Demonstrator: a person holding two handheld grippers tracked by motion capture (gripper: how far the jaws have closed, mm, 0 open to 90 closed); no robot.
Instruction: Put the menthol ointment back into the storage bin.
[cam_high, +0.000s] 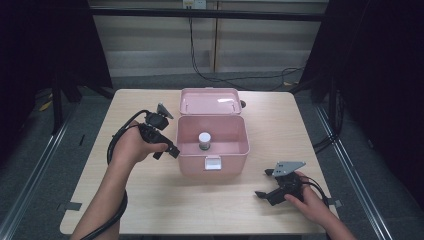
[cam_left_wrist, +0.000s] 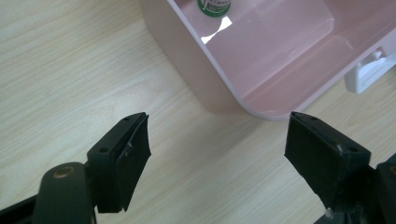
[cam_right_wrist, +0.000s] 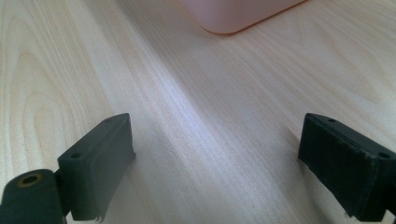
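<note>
Your left hand (cam_high: 134, 146) holds the left gripper (cam_high: 169, 149) just beside the left wall of the open pink plastic box (cam_high: 212, 167); its jaws gape wide, gripping nothing, near the box's front corner; your right hand (cam_high: 306, 196) rests the right gripper (cam_high: 263, 184) low over the pale wooden table (cam_high: 280, 120), jaws equally wide and empty; a small white-capped bottle (cam_high: 204, 140) stands inside the box; bare tabletop lies between the grippers.
</note>
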